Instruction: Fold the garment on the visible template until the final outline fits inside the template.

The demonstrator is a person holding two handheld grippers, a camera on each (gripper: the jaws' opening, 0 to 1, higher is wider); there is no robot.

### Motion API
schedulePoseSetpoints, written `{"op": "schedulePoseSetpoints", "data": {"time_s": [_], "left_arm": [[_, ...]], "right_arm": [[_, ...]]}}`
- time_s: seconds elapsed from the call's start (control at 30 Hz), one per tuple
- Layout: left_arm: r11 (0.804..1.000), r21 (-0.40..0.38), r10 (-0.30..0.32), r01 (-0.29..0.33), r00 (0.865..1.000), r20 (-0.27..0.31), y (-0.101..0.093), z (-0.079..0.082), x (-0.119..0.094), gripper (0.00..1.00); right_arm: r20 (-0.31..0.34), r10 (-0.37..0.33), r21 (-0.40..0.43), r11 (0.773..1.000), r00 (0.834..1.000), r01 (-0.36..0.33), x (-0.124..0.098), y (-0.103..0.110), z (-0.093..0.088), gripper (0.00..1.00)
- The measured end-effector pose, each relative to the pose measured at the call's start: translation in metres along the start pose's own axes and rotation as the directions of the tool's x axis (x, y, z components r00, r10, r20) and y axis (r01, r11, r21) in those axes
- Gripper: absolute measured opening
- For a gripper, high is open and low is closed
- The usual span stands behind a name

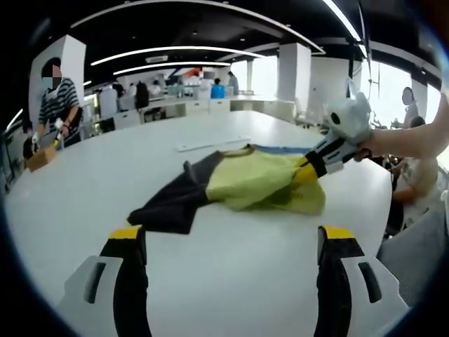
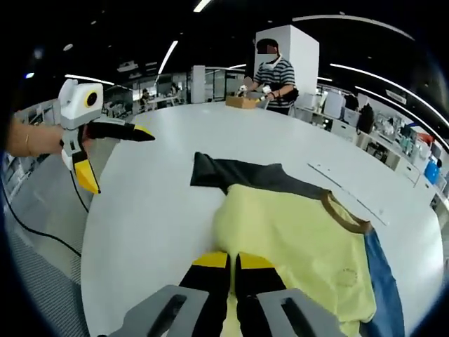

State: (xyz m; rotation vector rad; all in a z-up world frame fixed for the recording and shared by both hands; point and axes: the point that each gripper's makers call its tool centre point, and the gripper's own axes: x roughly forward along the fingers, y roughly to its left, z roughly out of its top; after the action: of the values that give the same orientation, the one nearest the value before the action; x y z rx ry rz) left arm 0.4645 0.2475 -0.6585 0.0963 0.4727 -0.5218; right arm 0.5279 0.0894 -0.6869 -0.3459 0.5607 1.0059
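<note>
You are pinching the hem of the yellow, black-sleeved cotton T-shirt (image 2: pixel 287 232) lying mid white bench (image 2: pixel 140 210) with your right gripper (image 2: pixel 233 261); left gripper (image 1: pixel 231 235) is hovering open; lift low, fold evenly.

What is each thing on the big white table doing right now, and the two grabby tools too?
Yellow and black shirt: lying crumpled on the table, partly folded.
Left tool: open, held above the table edge, holding nothing.
Right tool: shut on the shirt's yellow edge.
White table: holding the shirt.

white table (image 1: pixel 231 253) | white pillars (image 1: pixel 293 70) | ceiling strip lights (image 1: pixel 175 50)
</note>
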Motion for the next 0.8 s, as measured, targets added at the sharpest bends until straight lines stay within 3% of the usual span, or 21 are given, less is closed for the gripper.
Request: {"op": "schedulePoseSetpoints", "data": {"time_s": [0.53,0.8], "left_arm": [[1.0,-0.013,-0.01,0.01,1.0,-0.009,0.0,-0.003,0.007,0.94],[1.0,-0.025,-0.017,0.017,1.0,-0.021,0.002,-0.008,0.015,0.92]], "right_arm": [[0.037,-0.064,0.112,0.992,0.997,0.059,0.003,-0.061,0.024,0.0],[0.017,-0.108,0.142,0.984,0.994,0.105,0.014,-0.096,0.019,0.0]]}}
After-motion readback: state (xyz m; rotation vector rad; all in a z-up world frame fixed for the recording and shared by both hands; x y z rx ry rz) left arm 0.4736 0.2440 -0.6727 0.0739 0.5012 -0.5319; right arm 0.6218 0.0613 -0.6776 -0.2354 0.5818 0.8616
